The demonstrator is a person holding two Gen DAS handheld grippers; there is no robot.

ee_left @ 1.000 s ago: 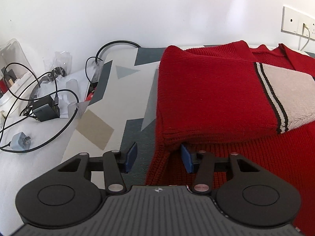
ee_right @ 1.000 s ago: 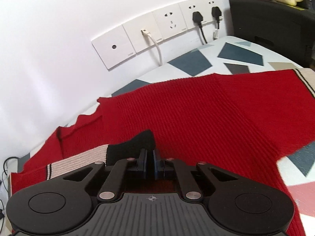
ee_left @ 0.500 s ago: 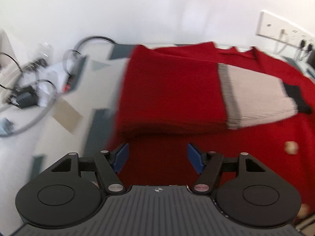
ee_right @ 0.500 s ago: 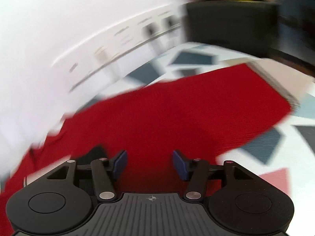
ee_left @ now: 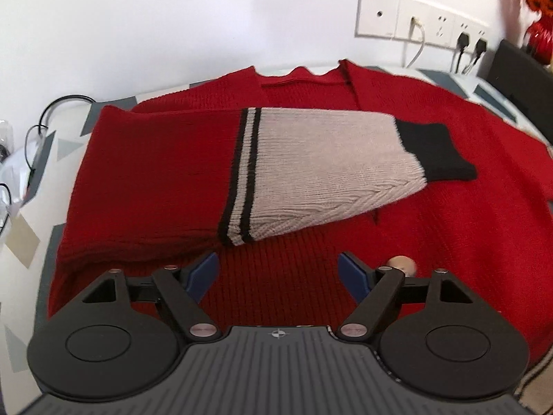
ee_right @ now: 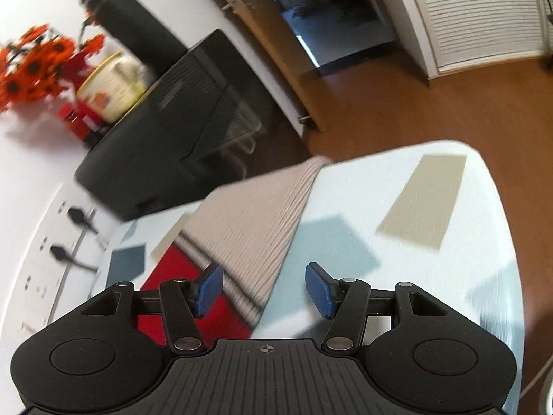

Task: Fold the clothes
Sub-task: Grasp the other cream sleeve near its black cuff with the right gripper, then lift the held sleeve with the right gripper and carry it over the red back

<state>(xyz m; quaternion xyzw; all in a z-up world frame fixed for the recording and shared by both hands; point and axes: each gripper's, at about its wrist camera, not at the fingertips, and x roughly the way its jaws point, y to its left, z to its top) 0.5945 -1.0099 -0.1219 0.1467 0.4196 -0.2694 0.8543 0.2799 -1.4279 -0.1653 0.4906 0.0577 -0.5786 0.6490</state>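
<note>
Two views. In the left wrist view: left claw [ee_left: 278, 273] at lower centre, blue pads spread wide, nothing between them, hovering over the red knitted sweater [ee_left: 432, 235]. Sweater spread flat across the table with a white cloth of grey and beige shapes [ee_left: 24, 238], filling the middle of the frame. One sleeve folded across the sweater's body: red at the left, two black stripes, then a beige knitted stretch [ee_left: 321, 169], ending in a black cuff [ee_left: 432, 152] at centre right. Zigzag collar edge at upper centre, near the white wall. Small round beige button [ee_left: 402, 263] on the red knit just behind the right finger. White wall socket strip [ee_left: 414, 27] at upper right, a white cable and two black plugs in it. Black cables [ee_left: 45, 121] at the left edge.

In the right wrist view, blurred: right claw [ee_right: 264, 288] at lower centre, pads apart and empty, above the table edge. Beige ribbed sleeve [ee_right: 252, 221] running from centre toward lower left, red knit beside it under the left finger. Black box-shaped appliance [ee_right: 166, 131] at centre left, cream mug [ee_right: 110, 86] and dark bottle [ee_right: 128, 24] on top. Orange flowers [ee_right: 38, 55] at upper left. Brown wooden floor [ee_right: 432, 103] at upper right.
</note>
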